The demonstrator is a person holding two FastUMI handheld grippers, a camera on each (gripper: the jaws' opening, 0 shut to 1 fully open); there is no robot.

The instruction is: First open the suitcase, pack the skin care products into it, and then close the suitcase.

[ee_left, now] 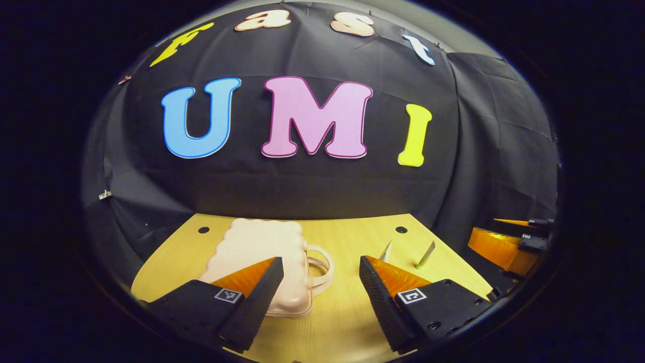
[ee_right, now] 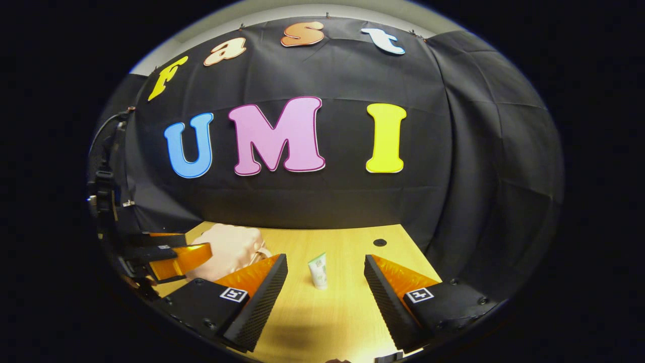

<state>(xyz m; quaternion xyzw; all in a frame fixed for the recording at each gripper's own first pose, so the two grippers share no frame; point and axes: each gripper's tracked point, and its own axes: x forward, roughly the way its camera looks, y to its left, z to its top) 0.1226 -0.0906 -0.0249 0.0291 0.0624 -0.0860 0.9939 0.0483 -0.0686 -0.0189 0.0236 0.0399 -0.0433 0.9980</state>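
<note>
A pale pink suitcase [ee_left: 254, 254] with a scalloped lid lies shut on the wooden table [ee_left: 342, 317], its handle [ee_left: 327, 269] pointing right. My left gripper [ee_left: 321, 261] stands open just in front of it, the left finger overlapping the case's near corner. Two slim skin care tubes [ee_left: 426, 254] [ee_left: 385, 250] stand to the right of the case. In the right gripper view one white and green tube [ee_right: 318, 270] stands upright on the table ahead of my open right gripper [ee_right: 325, 258], apart from both fingers. The suitcase [ee_right: 229, 247] lies to its left.
The other gripper [ee_left: 504, 242] hovers at the table's right edge in the left gripper view; the left gripper [ee_right: 174, 259] shows beside the suitcase in the right gripper view. Black cloth walls close the back and sides. Small round holes [ee_left: 401, 230] [ee_right: 379, 242] mark the tabletop's far corners.
</note>
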